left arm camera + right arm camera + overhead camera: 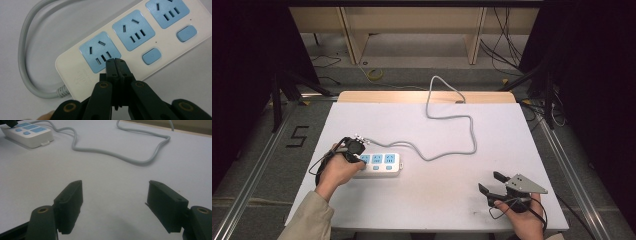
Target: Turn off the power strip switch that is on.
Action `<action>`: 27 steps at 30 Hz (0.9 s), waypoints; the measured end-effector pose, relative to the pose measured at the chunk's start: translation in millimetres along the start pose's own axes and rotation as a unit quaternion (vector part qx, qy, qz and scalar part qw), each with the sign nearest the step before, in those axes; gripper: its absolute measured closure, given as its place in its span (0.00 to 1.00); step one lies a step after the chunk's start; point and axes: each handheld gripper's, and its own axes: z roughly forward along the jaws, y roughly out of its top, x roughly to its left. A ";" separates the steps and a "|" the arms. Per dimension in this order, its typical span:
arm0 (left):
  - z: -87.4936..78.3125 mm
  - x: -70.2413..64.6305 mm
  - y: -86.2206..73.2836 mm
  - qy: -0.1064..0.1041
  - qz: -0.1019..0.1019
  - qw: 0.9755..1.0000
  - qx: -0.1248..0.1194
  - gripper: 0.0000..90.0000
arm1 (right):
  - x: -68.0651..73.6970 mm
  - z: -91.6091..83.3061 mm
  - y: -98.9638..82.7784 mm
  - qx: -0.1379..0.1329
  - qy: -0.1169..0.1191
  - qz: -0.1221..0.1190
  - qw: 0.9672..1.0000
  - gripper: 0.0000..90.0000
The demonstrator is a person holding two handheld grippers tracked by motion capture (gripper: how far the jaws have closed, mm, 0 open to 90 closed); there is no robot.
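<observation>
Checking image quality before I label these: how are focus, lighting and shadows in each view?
High view: the table is evenly lit, the room's sides fall to black. Left gripper view: the power strip is sharp, the left gripper up close is slightly soft. Right gripper view: soft throughout, with a faint shadow on the table between the right gripper jaws.

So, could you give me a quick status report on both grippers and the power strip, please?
Left gripper shut, tips on the power strip beside its end socket. Right gripper open, empty, off to the side. Grey cord loops across the table; nothing in the way.
</observation>
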 end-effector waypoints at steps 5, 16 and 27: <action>-0.1 -1.0 0.2 0.005 0.002 1.000 0.003 0.99 | -0.2 -0.5 -0.1 -0.001 -0.001 0.000 1.000 0.33; 1.1 -0.8 1.2 0.005 -0.002 1.000 0.008 1.00 | 0.3 -0.3 -0.1 -0.001 0.000 0.000 1.000 0.33; 1.1 -1.7 0.9 0.008 -0.001 1.000 0.007 1.00 | 0.6 0.0 0.2 0.000 0.000 0.000 1.000 0.33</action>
